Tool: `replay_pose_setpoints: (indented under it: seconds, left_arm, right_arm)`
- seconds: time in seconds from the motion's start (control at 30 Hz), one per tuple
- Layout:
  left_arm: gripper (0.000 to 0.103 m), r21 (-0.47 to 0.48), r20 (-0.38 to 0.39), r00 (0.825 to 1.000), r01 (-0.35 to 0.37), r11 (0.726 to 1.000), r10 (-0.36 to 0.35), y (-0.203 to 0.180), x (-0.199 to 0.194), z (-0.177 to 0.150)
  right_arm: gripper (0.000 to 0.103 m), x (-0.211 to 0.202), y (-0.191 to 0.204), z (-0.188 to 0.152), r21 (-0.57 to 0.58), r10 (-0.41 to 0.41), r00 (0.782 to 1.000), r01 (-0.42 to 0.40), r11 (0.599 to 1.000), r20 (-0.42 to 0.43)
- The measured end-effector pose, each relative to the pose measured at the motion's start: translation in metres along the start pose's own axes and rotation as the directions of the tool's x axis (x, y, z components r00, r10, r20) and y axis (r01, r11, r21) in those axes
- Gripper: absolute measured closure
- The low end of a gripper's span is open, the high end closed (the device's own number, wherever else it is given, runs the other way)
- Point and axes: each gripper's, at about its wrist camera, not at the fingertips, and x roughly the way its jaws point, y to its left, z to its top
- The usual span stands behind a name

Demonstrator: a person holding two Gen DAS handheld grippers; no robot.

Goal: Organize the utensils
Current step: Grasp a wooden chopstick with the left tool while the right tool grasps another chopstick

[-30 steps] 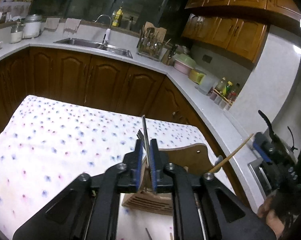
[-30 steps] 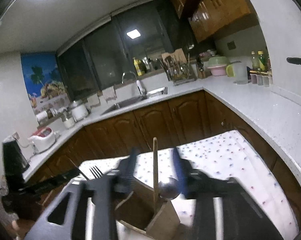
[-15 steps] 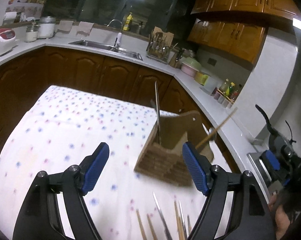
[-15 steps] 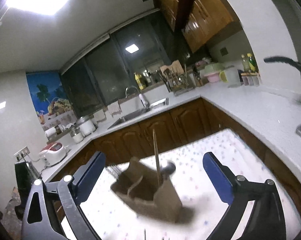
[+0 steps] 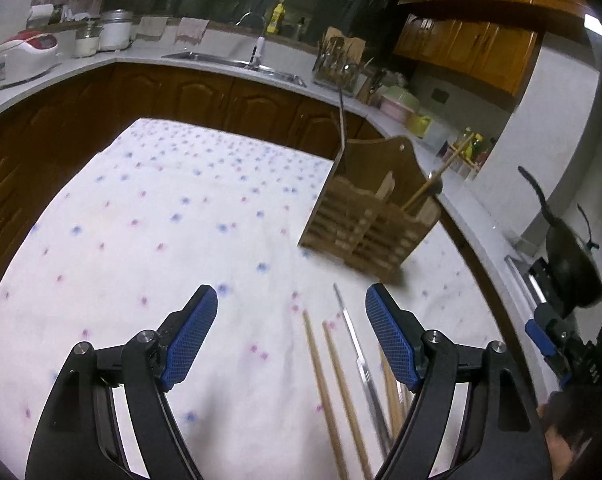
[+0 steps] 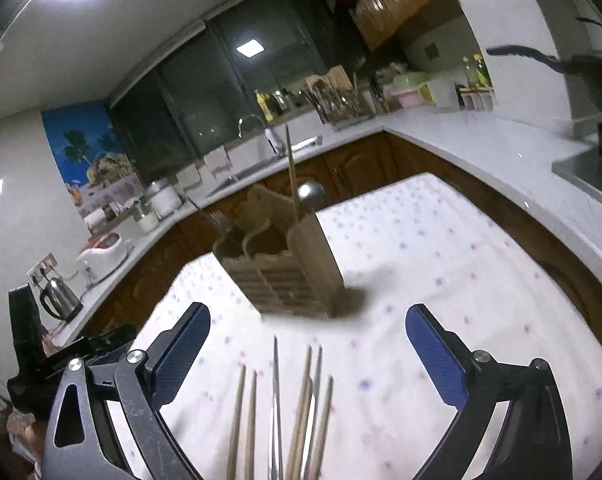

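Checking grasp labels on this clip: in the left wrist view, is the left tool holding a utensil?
No, the left tool is open and empty, with the chopsticks lying loose on the tablecloth.

the right gripper [image 6: 307,350] hangs wide open above loose wooden chopsticks [image 6: 301,412] on the dotted white cloth [image 6: 441,264], near the slatted wooden utensil holder [image 6: 279,268].

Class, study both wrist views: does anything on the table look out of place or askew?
Yes. Loose chopsticks and a metal utensil lie on the tablecloth rather than in the wooden holder, whose wooden-handled spoon leans sharply sideways. Both claws are open.
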Motion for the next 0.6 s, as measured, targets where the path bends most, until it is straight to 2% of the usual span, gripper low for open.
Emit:
replay_pose_setpoints:
  seconds: [0.3,0.6]
  left_arm:
    - [0.025,-0.008,-0.082,0.996,-0.027,1.0,0.027,0.009,0.01,-0.039]
    - [0.025,0.023,-0.119,0.992,-0.035,0.999,0.037,0.002,0.016,-0.053]
  right_arm:
    - [0.004,-0.009,-0.014,-0.039,0.011,-0.042,0.997,0.043,0.999,-0.057]
    - [0.004,-0.003,-0.011,-0.061,-0.012,-0.054,0.992,0.053,0.999,-0.115]
